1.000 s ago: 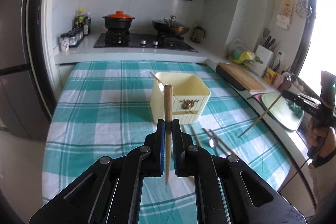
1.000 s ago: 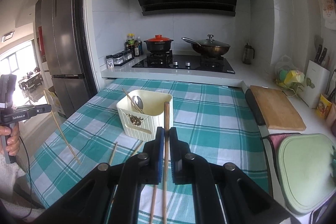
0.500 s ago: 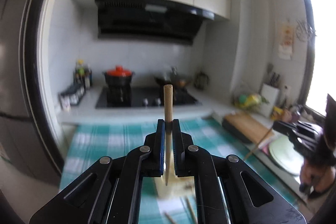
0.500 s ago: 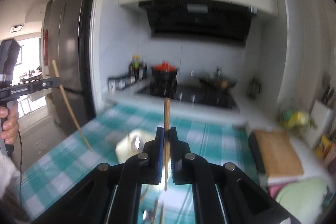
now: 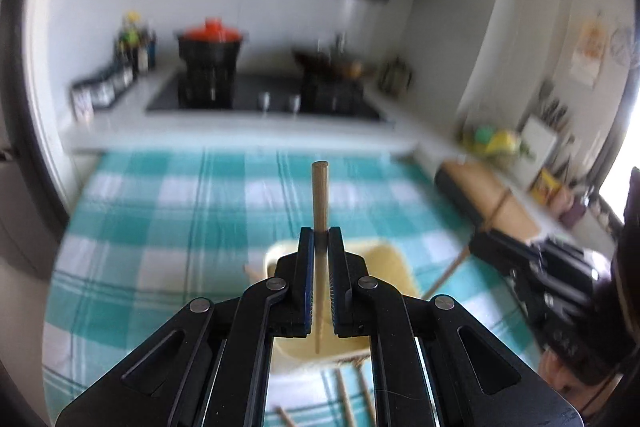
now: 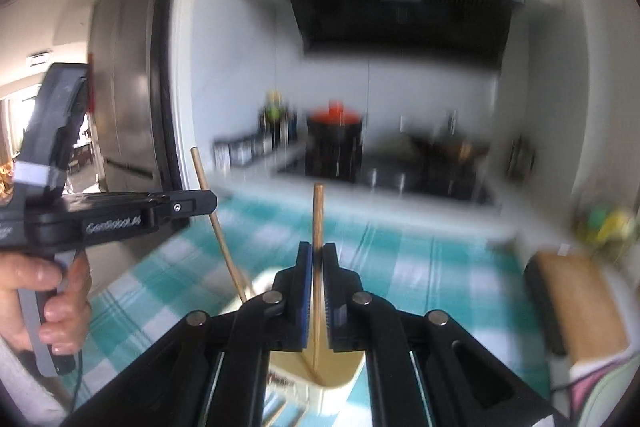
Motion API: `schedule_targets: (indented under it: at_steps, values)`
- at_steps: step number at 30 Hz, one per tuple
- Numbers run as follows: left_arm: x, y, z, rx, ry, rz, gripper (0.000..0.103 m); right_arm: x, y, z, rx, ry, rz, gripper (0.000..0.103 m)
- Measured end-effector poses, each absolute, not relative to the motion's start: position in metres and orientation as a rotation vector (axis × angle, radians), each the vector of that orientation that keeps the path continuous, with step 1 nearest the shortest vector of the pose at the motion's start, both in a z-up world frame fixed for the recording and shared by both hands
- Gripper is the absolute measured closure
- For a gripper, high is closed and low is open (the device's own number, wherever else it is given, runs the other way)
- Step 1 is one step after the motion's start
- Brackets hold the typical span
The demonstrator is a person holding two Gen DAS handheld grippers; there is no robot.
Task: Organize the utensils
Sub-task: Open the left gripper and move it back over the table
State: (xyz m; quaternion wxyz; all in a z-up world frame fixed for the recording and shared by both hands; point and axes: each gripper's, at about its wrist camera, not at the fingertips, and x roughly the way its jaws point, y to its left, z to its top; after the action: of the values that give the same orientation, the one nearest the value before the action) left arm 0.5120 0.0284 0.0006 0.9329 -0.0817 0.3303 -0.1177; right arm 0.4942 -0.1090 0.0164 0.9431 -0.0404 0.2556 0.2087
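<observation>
The left gripper [image 5: 321, 241] has its jaws clamped on a slim wooden chopstick [image 5: 320, 195] held upright, its lower tip over the pale yellow plastic utensil holder [image 5: 394, 269]. The right gripper [image 6: 317, 255] likewise pinches a second wooden chopstick [image 6: 318, 215], its tip hanging over the same holder's mouth. The holder stands on the tabletop under a teal-and-white checked cloth [image 5: 168, 227]. Neither chopstick has been dropped in yet. At least two more wooden chopsticks [image 5: 345, 401] lie on the cloth in front of the holder, so sorting looks partly done, with several pieces left.
</observation>
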Motion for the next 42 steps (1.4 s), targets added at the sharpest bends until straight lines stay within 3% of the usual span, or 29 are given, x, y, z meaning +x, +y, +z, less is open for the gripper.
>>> schedule_targets:
  at_steps: [5, 6, 7, 8, 9, 10, 12, 17, 19, 24, 29, 34, 42]
  values:
    - [0.534, 0.019, -0.036, -0.179, 0.799, -0.258, 0.097, 0.543, -0.109, -0.019, 0.012, 0.716, 0.417, 0.098]
    - [0.534, 0.019, -0.038, -0.184, 0.809, -0.254, 0.093, 0.547, -0.111, -0.022, 0.029, 0.731, 0.43, 0.097]
    - [0.533, 0.019, -0.039, -0.197, 0.823, -0.247, 0.087, 0.55, -0.111, -0.024, 0.056, 0.738, 0.447, 0.094]
    - [0.531, 0.021, -0.037, -0.211, 0.831, -0.245, 0.067, 0.55, -0.111, -0.023, 0.081, 0.737, 0.454, 0.094]
    - [0.526, 0.024, -0.033, -0.221, 0.824, -0.244, 0.05, 0.549, -0.113, -0.02, 0.099, 0.732, 0.46, 0.086]
    - [0.519, 0.028, -0.026, -0.222, 0.799, -0.241, 0.046, 0.544, -0.116, -0.014, 0.119, 0.712, 0.466, 0.073]
    - [0.498, 0.034, -0.007, -0.185, 0.759, -0.231, 0.037, 0.535, -0.124, -0.001, 0.123, 0.65, 0.451, 0.064]
    - [0.436, 0.053, 0.003, -0.065, 0.777, -0.199, 0.01, 0.481, -0.145, 0.032, 0.016, 0.544, 0.424, 0.058]
    - [0.406, 0.059, -0.014, -0.023, 0.81, -0.195, 0.009, 0.456, -0.154, 0.029, -0.045, 0.541, 0.415, 0.05]
    - [0.342, 0.068, -0.09, -0.023, 0.912, -0.131, 0.009, 0.393, -0.188, -0.039, -0.194, 0.621, 0.351, 0.049]
    - [0.307, 0.065, -0.153, -0.203, 0.988, -0.101, 0.009, 0.347, -0.231, -0.136, -0.146, 0.787, 0.245, 0.049]
    - [0.302, 0.049, -0.179, -0.181, 0.985, -0.042, 0.009, 0.325, -0.264, -0.182, -0.065, 0.848, 0.146, 0.049]
    - [0.321, 0.056, -0.202, -0.116, 0.986, 0.069, 0.009, 0.335, -0.276, -0.204, -0.014, 0.899, 0.083, 0.049]
